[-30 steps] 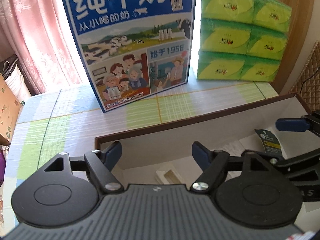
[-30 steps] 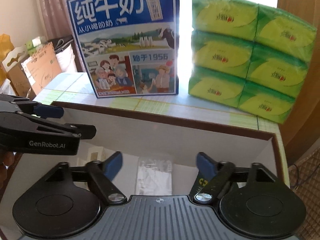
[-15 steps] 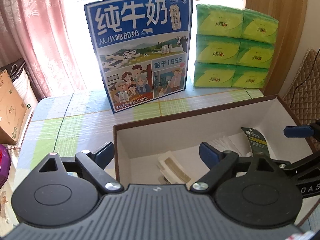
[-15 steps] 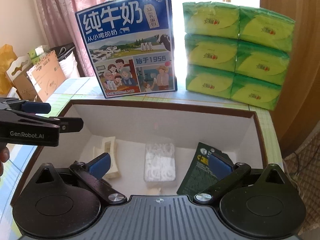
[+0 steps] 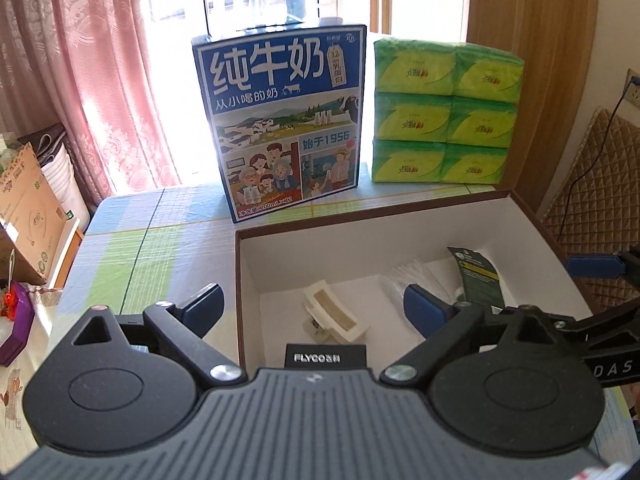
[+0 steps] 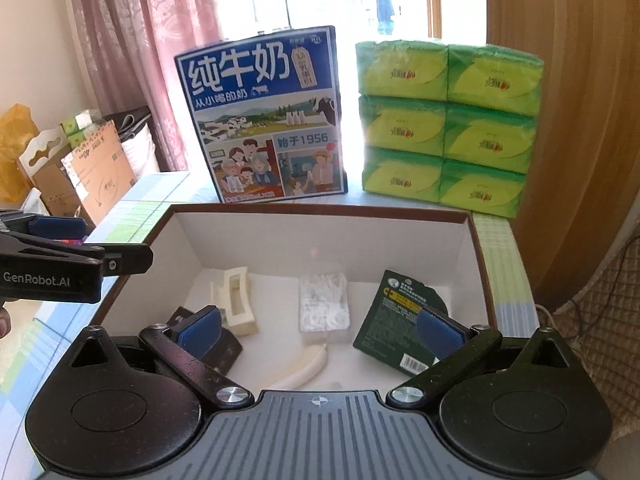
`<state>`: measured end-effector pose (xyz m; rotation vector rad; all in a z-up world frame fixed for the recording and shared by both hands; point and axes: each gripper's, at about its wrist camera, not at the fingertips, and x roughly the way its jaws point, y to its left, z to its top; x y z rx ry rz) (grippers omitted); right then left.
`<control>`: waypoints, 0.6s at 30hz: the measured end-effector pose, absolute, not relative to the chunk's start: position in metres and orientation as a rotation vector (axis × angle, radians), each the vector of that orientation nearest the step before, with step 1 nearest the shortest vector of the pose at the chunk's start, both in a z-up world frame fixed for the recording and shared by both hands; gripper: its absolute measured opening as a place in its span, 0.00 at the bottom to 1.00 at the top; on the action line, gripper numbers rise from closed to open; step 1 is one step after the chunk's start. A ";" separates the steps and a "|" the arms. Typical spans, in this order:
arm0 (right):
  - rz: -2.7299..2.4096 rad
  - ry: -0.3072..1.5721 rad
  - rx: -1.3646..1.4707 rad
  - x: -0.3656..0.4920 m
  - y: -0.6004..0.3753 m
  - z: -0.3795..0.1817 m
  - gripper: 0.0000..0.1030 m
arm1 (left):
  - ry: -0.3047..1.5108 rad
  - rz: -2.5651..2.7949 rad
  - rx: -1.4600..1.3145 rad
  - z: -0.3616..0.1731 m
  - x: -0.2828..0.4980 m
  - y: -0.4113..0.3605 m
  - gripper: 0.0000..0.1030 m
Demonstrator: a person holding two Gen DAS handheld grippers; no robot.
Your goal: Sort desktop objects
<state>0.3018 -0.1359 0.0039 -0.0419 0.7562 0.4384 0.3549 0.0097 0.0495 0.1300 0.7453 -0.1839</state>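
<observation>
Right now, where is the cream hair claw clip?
The cream hair claw clip lies on the floor of the brown-rimmed box, toward its left side in the right wrist view, between the black Flyco box and the clear packet.

The brown-rimmed cardboard box (image 6: pixel 478 248) has matt white paper walls. In it lie a cream plastic hair clip (image 6: pixel 234 300), smooth and dull, a clear crinkled plastic packet (image 6: pixel 323 307), a dark green glossy card pack (image 6: pixel 400 320) and a matt black box (image 5: pixel 325 357). Far behind, the blue printed milk carton (image 6: pixel 264 120) looks semi-glossy; the green tissue packs (image 6: pixel 448 128) wear shiny film. The checked tablecloth (image 5: pixel 152 248) is woven cloth.
</observation>
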 end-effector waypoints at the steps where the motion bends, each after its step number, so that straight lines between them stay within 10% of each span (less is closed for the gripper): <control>1: 0.439 0.753 -0.042 0.297 -0.137 0.006 0.98 | 0.742 -0.180 0.128 0.052 0.350 0.010 0.93; 18: 0.466 0.689 -0.070 0.207 -0.160 0.037 0.98 | 0.693 -0.112 0.131 0.080 0.240 0.011 0.94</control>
